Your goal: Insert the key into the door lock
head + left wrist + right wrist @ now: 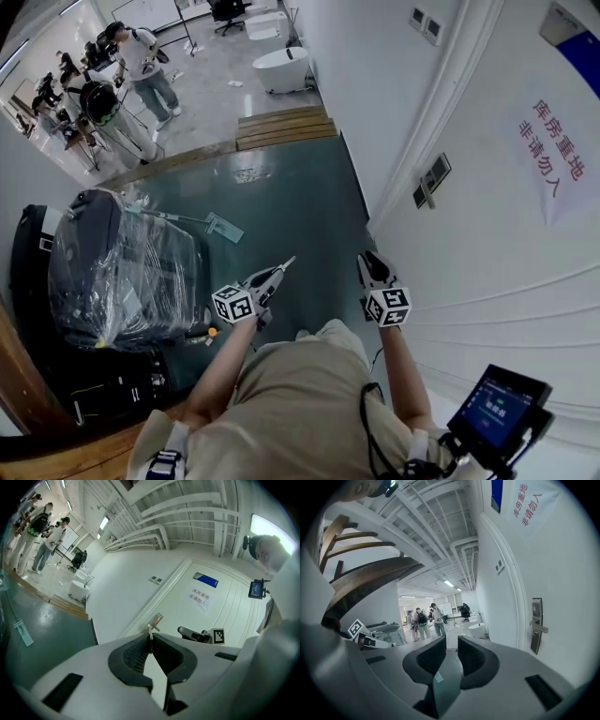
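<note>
- At the far left, a dark suitcase wrapped in clear plastic (pixel 122 258) stood on the green floor (pixel 300 197). It was well apart from the work and played no part in it.
- Left tongs (pixel 150 638): the jaws were pressed together on a small silver metal key (pixel 150 631). Its thin end poked out past the tips.
- Right tongs (pixel 451 643): the jaws stood slightly apart with nothing between them; only floor showed through the gap.
- Where the key was: in the air in the left tongs, well short of the lock.
- The silver lock plate with lever handle (pixel 536 625) sat on the white panelled door (pixel 506 281), to the right of both tongs. The keyhole was too small to make out in any view.
- Judgement: the step in hand was the approach to the lock, and insertion had not begun.
- To do it well:
  - Swing the left tongs round until they face the plate squarely.
  - Find the keyhole on the plate before closing in.
  - Line the key's blade up with the slot, then push straight along its length, slowly.
- Keep the grip firm. The key was held only near the tips, so an off-centre touch on the plate would likely twist it in the jaws.
- Keep the right tongs clear of the lever, so the left has room.
</note>
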`<state>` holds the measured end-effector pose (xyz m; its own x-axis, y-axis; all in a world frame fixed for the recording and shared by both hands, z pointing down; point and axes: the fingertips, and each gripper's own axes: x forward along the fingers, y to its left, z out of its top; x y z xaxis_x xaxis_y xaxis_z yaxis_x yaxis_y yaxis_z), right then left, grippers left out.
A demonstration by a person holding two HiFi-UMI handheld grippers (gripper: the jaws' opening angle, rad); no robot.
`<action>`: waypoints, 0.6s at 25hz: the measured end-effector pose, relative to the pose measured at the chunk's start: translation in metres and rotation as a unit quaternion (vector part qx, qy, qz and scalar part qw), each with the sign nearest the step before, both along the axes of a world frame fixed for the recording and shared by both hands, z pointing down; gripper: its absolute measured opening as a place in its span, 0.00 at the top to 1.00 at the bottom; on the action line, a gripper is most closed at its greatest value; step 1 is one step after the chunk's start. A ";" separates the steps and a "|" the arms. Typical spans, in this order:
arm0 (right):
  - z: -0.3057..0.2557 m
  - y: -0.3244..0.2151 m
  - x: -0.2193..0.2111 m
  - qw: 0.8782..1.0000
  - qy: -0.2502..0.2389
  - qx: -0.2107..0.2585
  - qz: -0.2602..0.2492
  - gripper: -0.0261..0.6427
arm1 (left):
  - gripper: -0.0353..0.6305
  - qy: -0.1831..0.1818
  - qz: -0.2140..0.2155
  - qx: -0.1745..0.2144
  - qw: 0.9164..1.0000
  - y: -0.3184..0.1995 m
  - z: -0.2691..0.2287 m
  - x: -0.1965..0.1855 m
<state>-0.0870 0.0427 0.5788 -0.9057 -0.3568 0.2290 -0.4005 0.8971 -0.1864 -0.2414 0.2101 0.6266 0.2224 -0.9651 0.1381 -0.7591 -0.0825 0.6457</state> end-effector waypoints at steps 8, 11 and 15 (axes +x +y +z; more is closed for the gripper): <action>-0.014 -0.012 -0.006 1.000 0.004 0.008 -0.004 0.84 | 0.90 0.008 0.000 0.000 1.000 -0.019 -0.006 -0.003; -0.023 -0.048 0.008 1.000 -0.007 0.007 0.004 0.84 | 0.90 0.005 0.006 -0.005 1.000 -0.053 -0.012 0.011; -0.033 -0.073 0.018 1.000 -0.015 0.011 0.006 0.84 | 0.90 0.001 0.013 -0.002 1.000 -0.081 -0.019 0.025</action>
